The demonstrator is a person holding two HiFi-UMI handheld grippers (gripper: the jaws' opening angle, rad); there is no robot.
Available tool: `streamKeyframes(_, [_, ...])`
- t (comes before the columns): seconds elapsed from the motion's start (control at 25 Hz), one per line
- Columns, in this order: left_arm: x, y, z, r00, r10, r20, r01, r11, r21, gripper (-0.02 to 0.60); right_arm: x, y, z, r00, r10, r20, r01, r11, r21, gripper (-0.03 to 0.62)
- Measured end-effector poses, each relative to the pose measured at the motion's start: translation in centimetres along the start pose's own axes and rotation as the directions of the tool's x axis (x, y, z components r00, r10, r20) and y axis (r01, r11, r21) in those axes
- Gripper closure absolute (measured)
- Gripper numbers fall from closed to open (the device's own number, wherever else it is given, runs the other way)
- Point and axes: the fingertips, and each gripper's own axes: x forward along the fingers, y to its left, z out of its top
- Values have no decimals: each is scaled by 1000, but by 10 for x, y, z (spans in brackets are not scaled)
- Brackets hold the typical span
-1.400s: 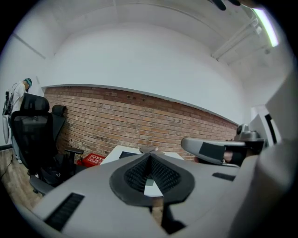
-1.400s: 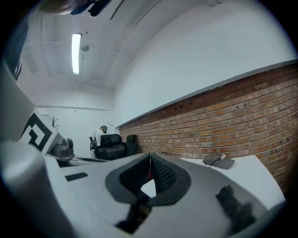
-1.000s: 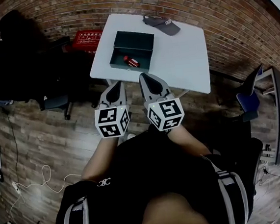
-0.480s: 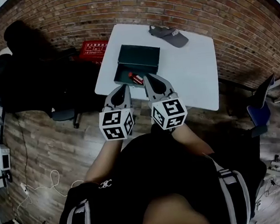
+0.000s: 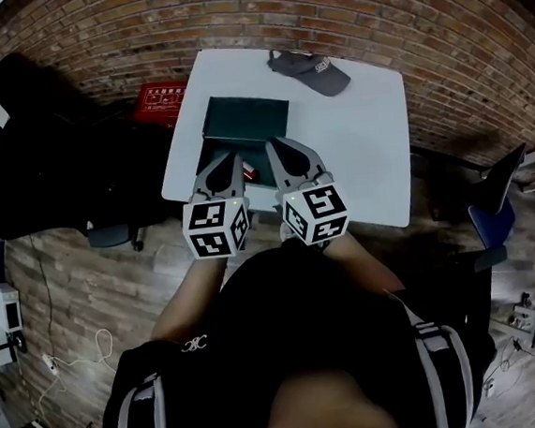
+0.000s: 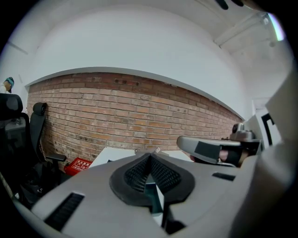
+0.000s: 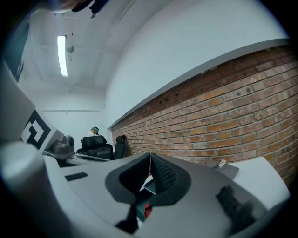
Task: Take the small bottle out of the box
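Note:
A dark green box (image 5: pixel 244 118) lies open near the front left of the white table (image 5: pixel 355 143). A small red bottle (image 5: pixel 248 172) lies inside it, showing between my two grippers in the head view. My left gripper (image 5: pixel 230 155) and right gripper (image 5: pixel 271 144) hover side by side over the box's near part, both shut and holding nothing. In the left gripper view the pads (image 6: pixel 139 172) meet, with the box (image 6: pixel 151 189) below them. The right gripper view shows the bottle (image 7: pixel 147 210) through the gap under its closed tips (image 7: pixel 149 155).
A grey cap (image 5: pixel 308 68) lies at the table's far edge, also seen as the cap (image 7: pixel 226 168) in the right gripper view. A red crate (image 5: pixel 161 101) and a black office chair (image 5: pixel 45 154) stand left of the table. A brick wall runs behind.
Both grippers have moved forward from short of the table's front edge to over the box's near side. They now cover part of the box. Both stayed shut.

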Motion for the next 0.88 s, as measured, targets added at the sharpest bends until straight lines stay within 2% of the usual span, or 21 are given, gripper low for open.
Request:
streamKeyframes(0.2, [31,-9,0,999,19,-39,-18,1000,19,569,13,-32,4,1000,17,7,-18,1000,24,563])
streamKeyframes(0.48, [49,6,16,992,118,-45,-116,992,45,569,48,-57,19,996,83,33,-85,995,59,563])
streamKeyframes(0.68, [47,25,20,976,213,-41,-212,977,14,569,72,-51,24,986,163,26,-164,985,54,563])
streamKeyframes(0.88, [53,39,18,966,254,-41,-255,967,-19,569,89,-53,24,981,194,13,-194,980,41,563])
